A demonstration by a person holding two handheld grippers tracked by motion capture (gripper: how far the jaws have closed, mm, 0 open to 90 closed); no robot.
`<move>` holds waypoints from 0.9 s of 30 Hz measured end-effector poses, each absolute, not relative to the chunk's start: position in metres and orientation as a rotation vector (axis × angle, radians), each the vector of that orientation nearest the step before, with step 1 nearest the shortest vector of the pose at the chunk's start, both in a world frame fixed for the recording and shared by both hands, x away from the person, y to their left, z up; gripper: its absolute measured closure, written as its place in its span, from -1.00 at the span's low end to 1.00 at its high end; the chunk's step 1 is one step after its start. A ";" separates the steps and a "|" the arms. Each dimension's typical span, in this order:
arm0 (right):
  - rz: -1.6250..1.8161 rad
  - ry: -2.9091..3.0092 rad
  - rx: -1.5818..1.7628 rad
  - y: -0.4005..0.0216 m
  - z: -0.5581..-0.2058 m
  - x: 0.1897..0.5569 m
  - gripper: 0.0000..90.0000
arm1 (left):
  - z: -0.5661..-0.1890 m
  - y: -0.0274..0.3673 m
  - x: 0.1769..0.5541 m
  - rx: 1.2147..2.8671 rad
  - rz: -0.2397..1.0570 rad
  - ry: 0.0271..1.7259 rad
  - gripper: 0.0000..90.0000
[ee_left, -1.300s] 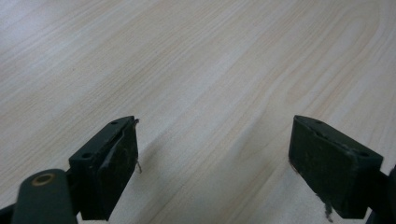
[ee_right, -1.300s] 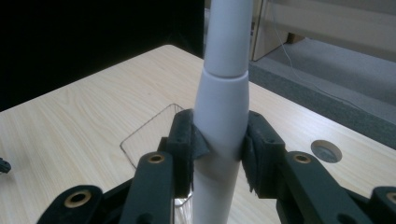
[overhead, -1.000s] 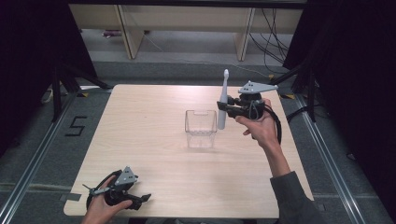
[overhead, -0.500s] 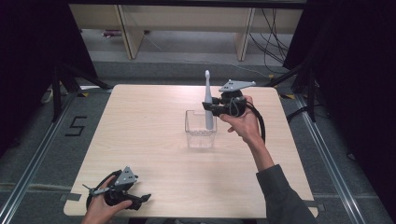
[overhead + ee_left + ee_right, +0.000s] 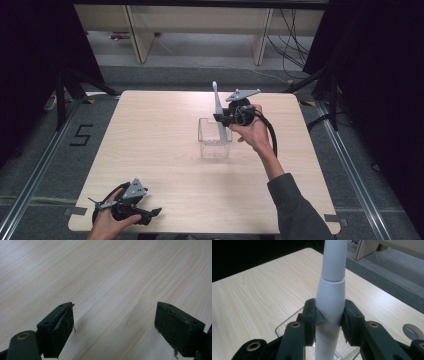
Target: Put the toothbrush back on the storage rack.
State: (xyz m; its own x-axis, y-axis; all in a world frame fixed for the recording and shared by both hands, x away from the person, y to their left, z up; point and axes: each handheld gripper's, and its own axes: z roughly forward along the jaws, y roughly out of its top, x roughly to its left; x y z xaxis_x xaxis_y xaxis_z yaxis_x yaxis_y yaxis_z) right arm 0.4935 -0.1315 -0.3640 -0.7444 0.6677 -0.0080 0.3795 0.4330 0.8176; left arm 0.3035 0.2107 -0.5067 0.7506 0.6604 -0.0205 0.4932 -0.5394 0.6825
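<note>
My right gripper (image 5: 221, 119) is shut on a white electric toothbrush (image 5: 218, 112), which stands nearly upright with its brush head at the top. Its lower end reaches down into a clear plastic box (image 5: 214, 140) at the middle of the table. In the right gripper view both pads press on the toothbrush handle (image 5: 331, 297), with the clear box's rim (image 5: 287, 323) just below. My left gripper (image 5: 152, 214) rests near the table's front left edge, held by a hand, its jaws open over bare wood (image 5: 112, 290).
The light wooden table (image 5: 150, 130) has bare surface to the left and in front of the box. Beyond its far edge are grey floor, wooden shelf legs (image 5: 137, 35) and cables (image 5: 292, 30). A "5" mark (image 5: 82, 135) is on the floor at left.
The right gripper has carried the toothbrush leftward and down, from beside the box's right edge to over the box, its lower end now inside. The left gripper has stayed put.
</note>
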 end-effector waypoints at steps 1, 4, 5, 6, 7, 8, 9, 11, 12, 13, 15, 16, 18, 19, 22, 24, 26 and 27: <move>1.220 2.360 0.898 -0.132 -0.364 0.494 0.49 | -0.507 0.211 0.304 2.256 0.313 0.860 -0.66; 1.207 2.370 0.896 -0.128 -0.372 0.497 0.49 | -0.507 0.211 0.303 2.255 0.312 0.861 -0.66; 1.207 2.370 0.896 -0.128 -0.372 0.497 0.49 | -0.507 0.211 0.303 2.255 0.312 0.861 -0.66; 1.182 2.379 0.889 -0.129 -0.373 0.497 0.49 | -0.507 0.211 0.303 2.254 0.311 0.861 -0.66; 1.181 2.389 0.899 -0.128 -0.376 0.497 0.49 | -0.507 0.211 0.303 2.253 0.311 0.861 -0.66; 1.165 2.396 0.901 -0.126 -0.380 0.498 0.49 | -0.507 0.211 0.303 2.254 0.311 0.861 -0.66; 1.165 2.396 0.901 -0.126 -0.380 0.498 0.49 | -0.507 0.211 0.303 2.255 0.311 0.861 -0.66; 1.176 2.397 0.893 -0.123 -0.385 0.499 0.49 | -0.507 0.211 0.303 2.255 0.311 0.860 -0.66; 1.167 2.401 0.928 -0.122 -0.386 0.497 0.49 | -0.507 0.211 0.303 2.255 0.310 0.861 -0.66; 1.137 2.425 0.927 -0.122 -0.387 0.498 0.49 | -0.507 0.211 0.303 2.255 0.310 0.860 -0.66; 1.119 2.429 0.907 -0.120 -0.390 0.500 0.49 | -0.507 0.211 0.303 2.254 0.311 0.861 -0.66; 1.127 2.423 0.911 -0.119 -0.392 0.500 0.49 | -0.507 0.211 0.303 2.252 0.310 0.862 -0.66; 1.116 2.426 0.937 -0.118 -0.395 0.500 0.49 | -0.507 0.211 0.303 2.253 0.311 0.860 -0.66; 1.099 2.449 0.927 -0.119 -0.395 0.501 0.49 | -0.507 0.211 0.303 2.253 0.311 0.859 -0.66; 1.090 2.452 0.932 -0.118 -0.399 0.501 0.49 | -0.507 0.211 0.303 2.253 0.311 0.860 -0.66; 1.092 2.451 0.915 -0.117 -0.402 0.502 0.49 | -0.507 0.211 0.303 2.254 0.310 0.860 -0.66; 1.073 2.473 0.905 -0.117 -0.403 0.503 0.49 | -0.507 0.211 0.303 2.254 0.310 0.861 -0.66; 1.076 2.453 0.906 -0.116 -0.404 0.503 0.49 | -0.507 0.211 0.303 2.254 0.310 0.861 -0.66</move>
State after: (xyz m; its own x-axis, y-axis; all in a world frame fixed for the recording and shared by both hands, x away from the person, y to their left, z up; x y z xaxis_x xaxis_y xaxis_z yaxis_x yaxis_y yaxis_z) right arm 0.5027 -0.1160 -0.4042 -0.7511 0.6595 -0.0297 0.4247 0.5172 0.7430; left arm 0.3032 0.2106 -0.5068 0.7514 0.6594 -0.0228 0.4938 -0.5391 0.6823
